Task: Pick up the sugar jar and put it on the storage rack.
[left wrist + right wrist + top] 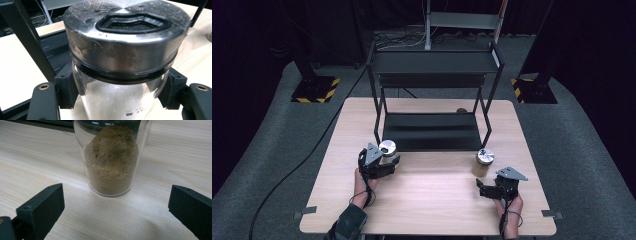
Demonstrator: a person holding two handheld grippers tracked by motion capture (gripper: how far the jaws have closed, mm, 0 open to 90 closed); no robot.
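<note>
We take this for a lab or test studio: black curtains close it in, grey carpet covers the floor, stands sit on hazard-striped bases, cables trail behind, and a bare wooden table carries a black rack.

A clear glass jar with a wide, dusty metal lid sits between the left gripper's two black jaws, which press against its sides just under the lid. The lid has a black recessed grip on top. A whitish powder seems to coat the glass inside. Behind stand a black shelf frame and the pale wooden table.
</note>
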